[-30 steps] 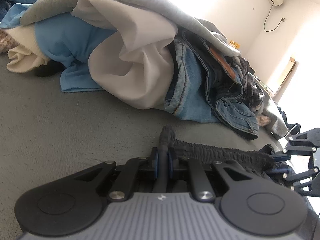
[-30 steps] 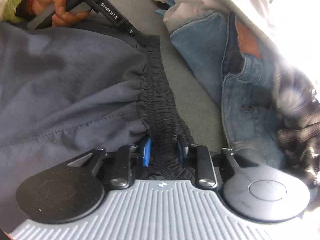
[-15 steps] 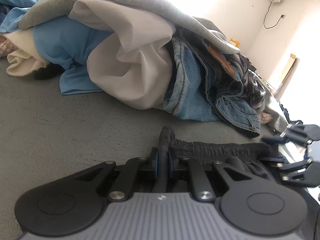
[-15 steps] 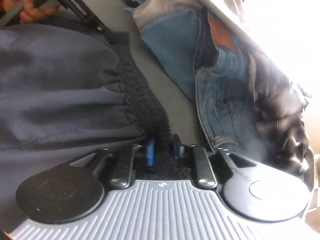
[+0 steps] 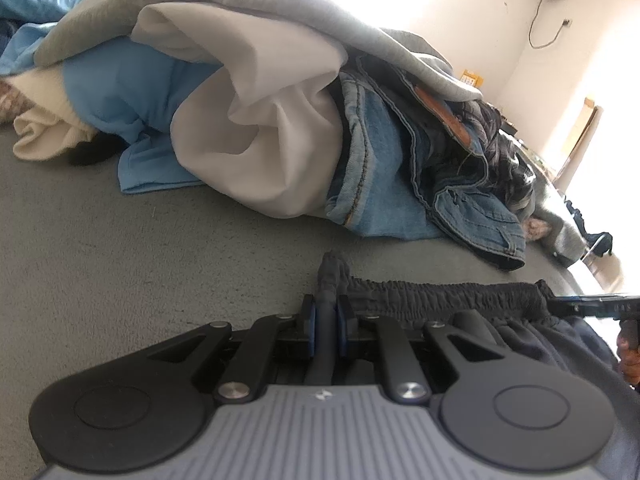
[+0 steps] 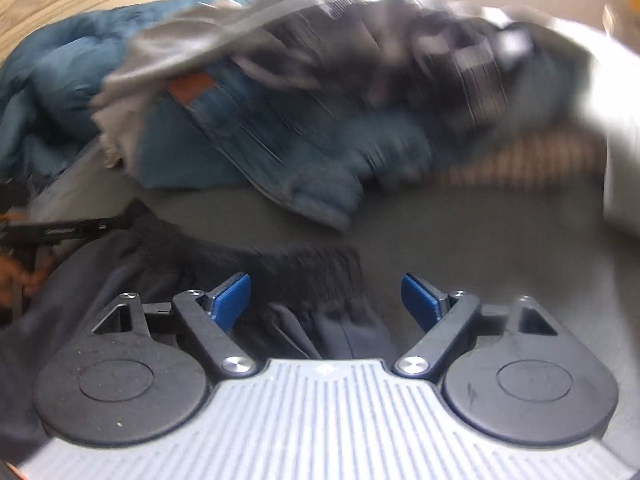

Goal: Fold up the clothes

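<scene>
The bed cover [image 5: 120, 248] is plain grey. On it, the dark navy trousers [image 6: 120, 276] carry a black gathered waistband [image 5: 440, 294]. The gripper pads [image 6: 232, 300] are bright blue on black linkage. In the pile: a grey sweatshirt [image 5: 248, 12], a white cloth [image 5: 260, 136], a sky-blue garment [image 5: 120, 92] and blue denim jeans [image 5: 384, 184] (tan leather patch).

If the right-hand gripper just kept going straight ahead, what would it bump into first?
The right gripper is open, with the dark shorts' waistband lying between its blue pads, so it would meet that first. Past it comes bare grey surface, then probably the jeans in the pile, though blur makes depth uncertain.
</scene>
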`<move>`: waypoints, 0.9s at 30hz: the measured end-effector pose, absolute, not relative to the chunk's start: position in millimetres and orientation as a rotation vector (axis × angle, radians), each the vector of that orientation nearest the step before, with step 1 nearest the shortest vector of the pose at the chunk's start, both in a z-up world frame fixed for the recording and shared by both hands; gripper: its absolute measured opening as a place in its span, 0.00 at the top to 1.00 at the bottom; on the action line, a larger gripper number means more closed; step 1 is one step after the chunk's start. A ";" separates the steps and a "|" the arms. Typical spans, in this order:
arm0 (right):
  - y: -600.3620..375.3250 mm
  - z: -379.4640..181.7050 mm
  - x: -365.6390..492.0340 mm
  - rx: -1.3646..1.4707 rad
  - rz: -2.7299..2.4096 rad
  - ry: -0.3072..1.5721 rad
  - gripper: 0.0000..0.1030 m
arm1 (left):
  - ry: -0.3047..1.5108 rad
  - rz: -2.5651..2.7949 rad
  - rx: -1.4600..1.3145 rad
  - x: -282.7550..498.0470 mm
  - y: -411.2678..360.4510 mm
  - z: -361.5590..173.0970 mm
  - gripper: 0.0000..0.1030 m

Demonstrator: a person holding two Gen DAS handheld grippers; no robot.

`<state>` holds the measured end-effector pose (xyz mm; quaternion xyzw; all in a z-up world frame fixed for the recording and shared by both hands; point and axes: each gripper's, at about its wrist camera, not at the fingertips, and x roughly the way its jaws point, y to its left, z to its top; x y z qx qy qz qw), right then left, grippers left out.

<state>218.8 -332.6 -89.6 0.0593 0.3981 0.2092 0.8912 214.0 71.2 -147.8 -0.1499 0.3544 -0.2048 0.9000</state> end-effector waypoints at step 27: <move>-349.4 -102.6 257.4 0.311 0.257 0.727 0.94 | 0.752 -0.345 -0.396 232.7 45.0 -148.1 0.87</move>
